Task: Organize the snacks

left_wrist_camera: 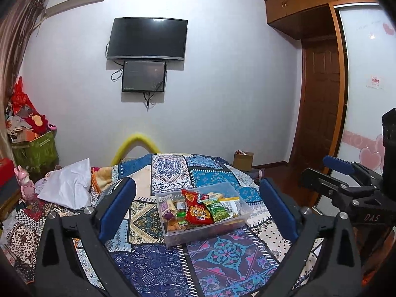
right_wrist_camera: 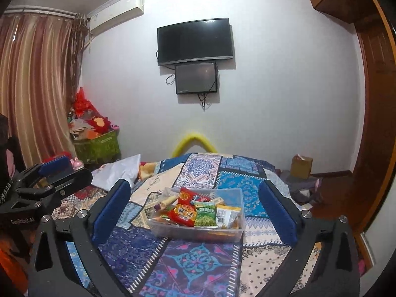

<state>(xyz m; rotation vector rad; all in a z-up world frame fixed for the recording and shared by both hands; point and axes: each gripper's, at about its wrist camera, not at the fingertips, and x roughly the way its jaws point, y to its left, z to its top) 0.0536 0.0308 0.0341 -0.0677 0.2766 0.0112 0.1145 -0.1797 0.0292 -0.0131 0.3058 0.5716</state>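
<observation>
Covering the bed, the patchwork quilt (left_wrist_camera: 158, 267) is serving as the work surface; the clear bin (left_wrist_camera: 201, 232) is sitting mid-quilt, holding the snack packets (left_wrist_camera: 198, 210) together, while the left gripper (left_wrist_camera: 198, 210) and right gripper (right_wrist_camera: 195, 209) are hovering wide-spread, carrying nothing.

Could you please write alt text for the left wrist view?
A clear plastic bin of snack packets, a red bag on top, sits on a patchwork bedspread between the open left gripper fingers. The right gripper hovers at the right edge.
</observation>
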